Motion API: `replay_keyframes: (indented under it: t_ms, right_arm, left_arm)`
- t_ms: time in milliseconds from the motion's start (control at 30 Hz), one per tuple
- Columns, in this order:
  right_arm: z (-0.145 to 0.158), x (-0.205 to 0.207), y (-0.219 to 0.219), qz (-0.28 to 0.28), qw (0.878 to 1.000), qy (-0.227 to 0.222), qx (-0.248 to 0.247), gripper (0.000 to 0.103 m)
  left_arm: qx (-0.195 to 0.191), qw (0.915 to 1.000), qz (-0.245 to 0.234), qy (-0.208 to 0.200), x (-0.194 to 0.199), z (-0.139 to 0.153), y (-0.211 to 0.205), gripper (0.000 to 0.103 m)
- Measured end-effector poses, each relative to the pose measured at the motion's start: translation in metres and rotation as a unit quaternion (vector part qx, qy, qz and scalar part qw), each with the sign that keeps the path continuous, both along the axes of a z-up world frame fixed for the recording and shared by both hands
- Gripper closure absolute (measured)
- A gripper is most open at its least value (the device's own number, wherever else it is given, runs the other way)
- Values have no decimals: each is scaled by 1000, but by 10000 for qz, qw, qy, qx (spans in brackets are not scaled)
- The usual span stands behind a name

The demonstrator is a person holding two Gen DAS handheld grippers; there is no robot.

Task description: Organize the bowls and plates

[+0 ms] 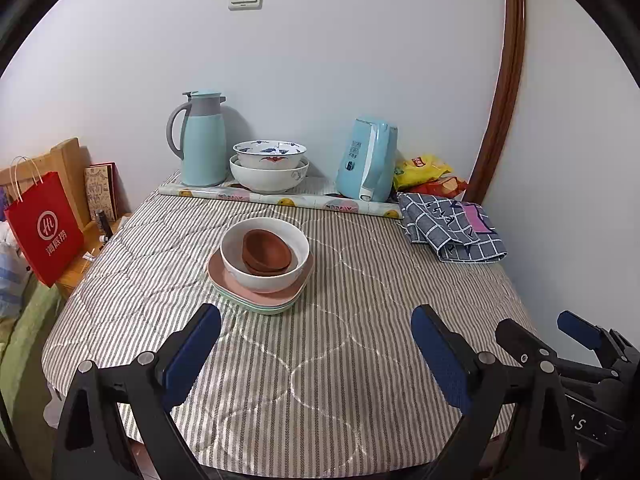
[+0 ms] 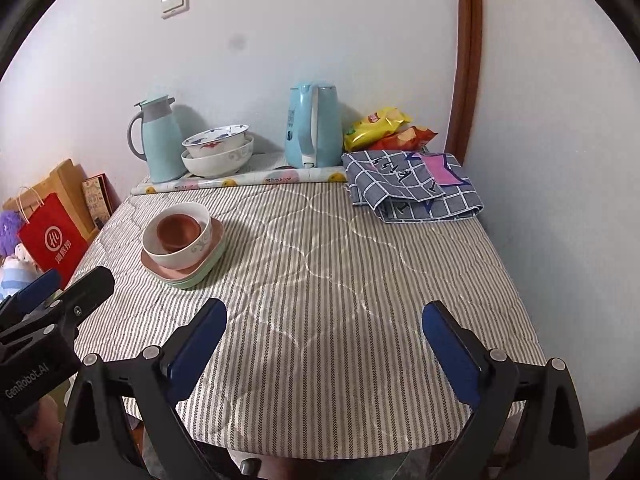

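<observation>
Left wrist view: left gripper (image 1: 316, 346) and right gripper (image 2: 324, 342) spread wide, empty, above striped tablecloth (image 1: 360, 280). Ahead, brown bowls (image 1: 266, 254) nested in white bowl (image 1: 265, 254) atop stacked plates (image 1: 256, 296). Stacking apparently finished.

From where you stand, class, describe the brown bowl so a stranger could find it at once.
Start at the striped table cover. Near its middle, stacked plates carry a white bowl. The brown bowl sits inside that, the only clay-coloured dish; the two bowls nested by the wall are white and patterned.
</observation>
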State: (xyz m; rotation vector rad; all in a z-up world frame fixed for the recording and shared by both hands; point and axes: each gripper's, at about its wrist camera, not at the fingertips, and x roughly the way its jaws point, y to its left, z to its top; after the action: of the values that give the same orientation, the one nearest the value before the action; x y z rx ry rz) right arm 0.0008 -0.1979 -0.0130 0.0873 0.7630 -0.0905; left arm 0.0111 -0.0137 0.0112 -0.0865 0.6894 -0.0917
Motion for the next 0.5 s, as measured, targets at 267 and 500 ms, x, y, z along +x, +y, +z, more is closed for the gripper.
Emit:
replay_keyframes:
  t_ms: [267,500]
  right_arm:
    - [3,-3,0,-26,10000,-43,-9,6]
    - [5,-5,0,-24,10000,-66,-9,6]
  left_arm:
    - [8,10000,-33,1,-1,0,-2,6]
    - [32,10000,-10,-22,-2,1,-3,6]
